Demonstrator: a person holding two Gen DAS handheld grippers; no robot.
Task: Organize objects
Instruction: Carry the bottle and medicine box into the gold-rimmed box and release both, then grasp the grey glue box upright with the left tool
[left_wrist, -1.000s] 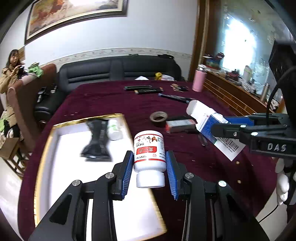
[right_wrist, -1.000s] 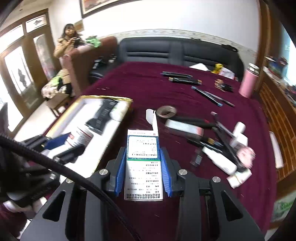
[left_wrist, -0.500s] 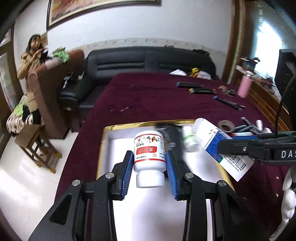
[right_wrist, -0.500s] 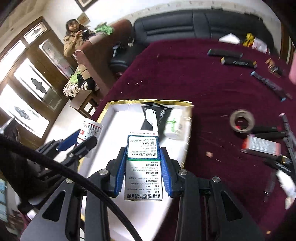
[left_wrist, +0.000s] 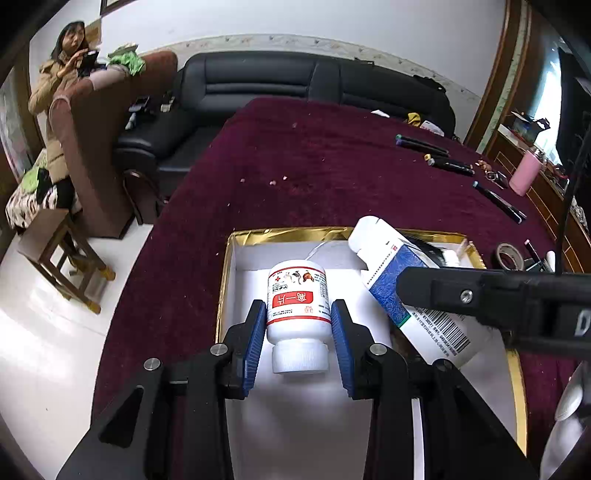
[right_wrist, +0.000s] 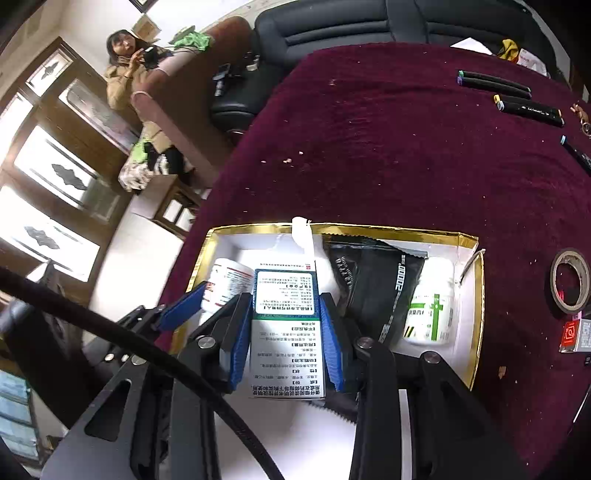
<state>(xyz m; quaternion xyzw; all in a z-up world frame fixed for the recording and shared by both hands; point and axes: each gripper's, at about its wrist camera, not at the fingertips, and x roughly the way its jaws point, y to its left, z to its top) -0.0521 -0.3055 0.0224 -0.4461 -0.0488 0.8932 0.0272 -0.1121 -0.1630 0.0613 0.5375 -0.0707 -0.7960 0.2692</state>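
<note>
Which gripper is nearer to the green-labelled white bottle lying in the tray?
Right. The right gripper, shut on a medicine box, hangs beside the black pouch next to the green-labelled bottle. The left gripper, holding a red-labelled bottle, is farther left.

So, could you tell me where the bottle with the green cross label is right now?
In the right wrist view, the green-cross bottle lies inside the gold-rimmed tray, at its right side, right beside the black pouch.

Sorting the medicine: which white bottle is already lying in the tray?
The green-labelled bottle, lying beside the black pouch. The red-labelled bottle is clamped in the left gripper above the tray.
</note>
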